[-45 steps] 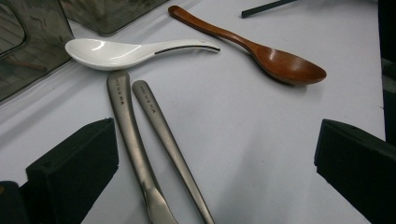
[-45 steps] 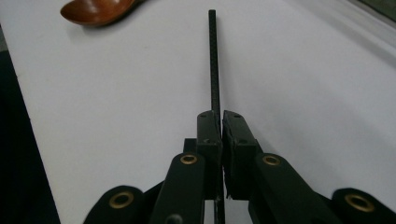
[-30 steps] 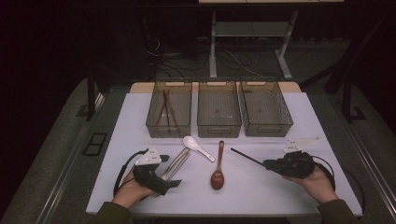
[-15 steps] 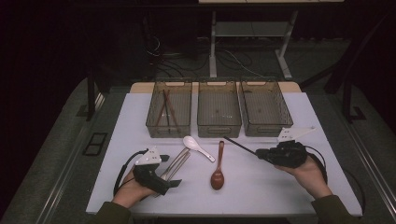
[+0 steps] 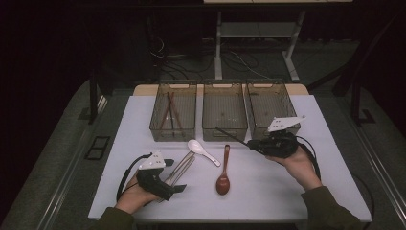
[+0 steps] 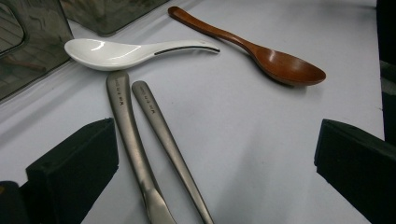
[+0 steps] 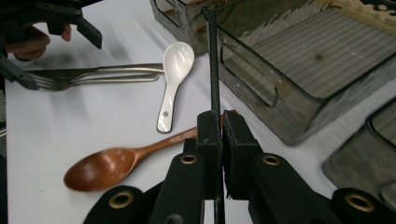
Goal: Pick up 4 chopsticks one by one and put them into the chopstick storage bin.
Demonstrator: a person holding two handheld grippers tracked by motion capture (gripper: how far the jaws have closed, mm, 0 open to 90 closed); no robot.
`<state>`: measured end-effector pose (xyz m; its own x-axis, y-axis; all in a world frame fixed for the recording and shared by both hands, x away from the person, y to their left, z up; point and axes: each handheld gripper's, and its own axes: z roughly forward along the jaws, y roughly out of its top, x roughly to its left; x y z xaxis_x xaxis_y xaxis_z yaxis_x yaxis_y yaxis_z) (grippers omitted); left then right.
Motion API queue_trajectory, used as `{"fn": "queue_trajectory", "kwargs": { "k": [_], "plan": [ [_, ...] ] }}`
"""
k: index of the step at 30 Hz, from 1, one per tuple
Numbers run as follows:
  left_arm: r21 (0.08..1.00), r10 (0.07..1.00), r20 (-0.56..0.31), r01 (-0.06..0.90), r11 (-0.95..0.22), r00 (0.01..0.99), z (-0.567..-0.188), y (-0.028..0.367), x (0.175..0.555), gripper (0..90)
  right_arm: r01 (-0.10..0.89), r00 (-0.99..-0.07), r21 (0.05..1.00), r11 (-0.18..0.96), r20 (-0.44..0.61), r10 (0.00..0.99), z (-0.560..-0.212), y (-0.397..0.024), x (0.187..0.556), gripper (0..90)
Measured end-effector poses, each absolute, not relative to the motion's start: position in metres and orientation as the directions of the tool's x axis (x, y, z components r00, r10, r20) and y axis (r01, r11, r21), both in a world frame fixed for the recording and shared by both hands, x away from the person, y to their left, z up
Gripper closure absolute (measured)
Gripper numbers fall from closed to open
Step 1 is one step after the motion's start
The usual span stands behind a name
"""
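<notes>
While the sorting of utensils into containers is under way, most of the work appears outstanding. On the white rectangular table (image 5: 297,191) stand three clear smoky plastic bins in a row along the far edge. The left bin (image 5: 157,125) holds a pair of reddish-brown chopsticks (image 5: 171,111); the middle bin (image 5: 225,130) and the right bin (image 5: 254,108) look empty as far as the high view shows.

Unsorted items lie on the table in front of the bins: two brushed-steel utensil handles side by side (image 6: 140,135), one of them a fork as the right gripper view shows; a dark red-brown wooden spoon (image 5: 223,175); and a white ceramic soup spoon (image 5: 201,149).

The right gripper (image 7: 220,133) is clenched on a thin black ridged chopstick (image 7: 213,70), held above the table just in front of the middle and right bins, its tip pointing toward the middle bin's near wall. Judged from this, delivery to a bin is the step in hand, not yet done.

The left gripper (image 6: 210,154) rests released on the table, jaws wide apart astride the steel handles, pads clear of them. At least five items remain to be placed.
</notes>
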<state>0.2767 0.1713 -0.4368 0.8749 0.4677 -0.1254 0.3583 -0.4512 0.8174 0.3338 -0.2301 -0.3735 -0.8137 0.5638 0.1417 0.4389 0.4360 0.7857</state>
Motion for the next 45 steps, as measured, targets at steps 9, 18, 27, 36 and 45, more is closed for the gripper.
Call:
{"fn": "queue_trajectory", "kwargs": {
  "k": [9, 18, 27, 36, 45],
  "plan": [
    [0.821, 0.474, -0.137, 0.368, -0.437, 0.87, -0.437, 0.171, 0.276, 0.0, 0.454, -0.803, 0.778, 0.435, 0.145, 0.578, -0.369, -0.208, 0.355, 86.3],
    [0.822, 0.474, -0.137, 0.367, -0.435, 0.87, -0.437, 0.171, 0.276, 0.0, 0.455, -0.795, 0.772, 0.443, 0.127, 0.594, -0.357, -0.182, 0.374, 86.3],
    [0.826, 0.475, -0.14, 0.367, -0.427, 0.869, -0.437, 0.17, 0.276, 0.0, 0.461, -0.787, 0.765, 0.45, 0.118, 0.606, -0.351, -0.151, 0.395, 86.3],
    [0.823, 0.47, -0.132, 0.36, -0.439, 0.873, -0.436, 0.171, 0.276, 0.0, 0.472, -0.775, 0.755, 0.455, 0.109, 0.623, -0.347, -0.122, 0.414, 86.3],
    [0.824, 0.468, -0.133, 0.36, -0.437, 0.873, -0.436, 0.17, 0.277, 0.0, 0.493, -0.76, 0.746, 0.447, 0.118, 0.639, -0.344, -0.092, 0.436, 86.2]
  ]
}}
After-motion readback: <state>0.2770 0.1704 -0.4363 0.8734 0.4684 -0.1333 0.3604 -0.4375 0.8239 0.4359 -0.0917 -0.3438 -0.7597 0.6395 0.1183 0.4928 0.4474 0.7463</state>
